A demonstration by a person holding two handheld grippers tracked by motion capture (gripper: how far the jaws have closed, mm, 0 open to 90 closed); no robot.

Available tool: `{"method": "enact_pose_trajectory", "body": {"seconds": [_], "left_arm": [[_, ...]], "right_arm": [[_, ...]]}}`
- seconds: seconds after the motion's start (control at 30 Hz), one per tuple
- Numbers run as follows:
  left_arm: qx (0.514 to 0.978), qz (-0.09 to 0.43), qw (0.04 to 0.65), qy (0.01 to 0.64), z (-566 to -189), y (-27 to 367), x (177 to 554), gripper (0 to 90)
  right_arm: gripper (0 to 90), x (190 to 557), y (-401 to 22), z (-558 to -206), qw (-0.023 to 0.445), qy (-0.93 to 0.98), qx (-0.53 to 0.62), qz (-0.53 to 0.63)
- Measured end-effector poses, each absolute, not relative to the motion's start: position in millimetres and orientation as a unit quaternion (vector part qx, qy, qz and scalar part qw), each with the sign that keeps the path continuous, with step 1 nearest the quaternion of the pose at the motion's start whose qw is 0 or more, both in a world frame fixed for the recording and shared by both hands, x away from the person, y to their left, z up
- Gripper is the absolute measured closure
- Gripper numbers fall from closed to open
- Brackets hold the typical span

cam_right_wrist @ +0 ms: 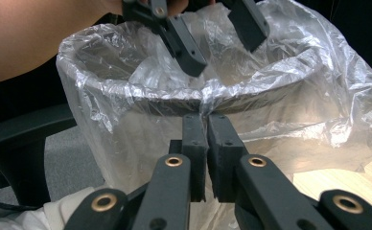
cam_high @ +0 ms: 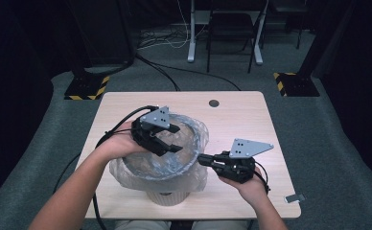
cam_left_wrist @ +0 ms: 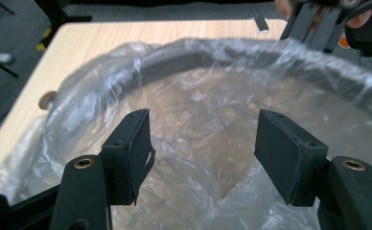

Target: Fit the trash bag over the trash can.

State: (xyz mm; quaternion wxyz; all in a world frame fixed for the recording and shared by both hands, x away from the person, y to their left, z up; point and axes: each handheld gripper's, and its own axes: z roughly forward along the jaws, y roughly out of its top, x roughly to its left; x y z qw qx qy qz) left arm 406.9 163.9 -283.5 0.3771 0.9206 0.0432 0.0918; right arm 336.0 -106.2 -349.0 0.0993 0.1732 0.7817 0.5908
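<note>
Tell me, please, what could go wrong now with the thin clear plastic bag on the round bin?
1. The right gripper is shut on a small pinch of the thin clear plastic bag at the rim; a pull might tear it.
2. The left gripper hangs open inside the round beige bin; it could snag loose film.
3. The bin stands near the table edge and might tip.

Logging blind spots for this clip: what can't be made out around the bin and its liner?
- Bin floor: high view and left gripper view, veiled by the crumpled plastic liner.
- Bin base: high view, cut off by the table edge.
- Right gripper pinch point: right gripper view, bunched film hides whether the rim is caught too.
</note>
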Motion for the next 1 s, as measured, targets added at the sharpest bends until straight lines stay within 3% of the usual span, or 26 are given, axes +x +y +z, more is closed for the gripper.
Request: {"method": "enact_pose_trajectory", "body": {"seconds": [1.0], "left_arm": [[0.97,0.034,0.235,0.051,-318.2,136.1,415.7,40.6]], "right_arm": [[87.7,336.2,-105.5,-353.5,0.103,0.78,0.173,0.593]]}}
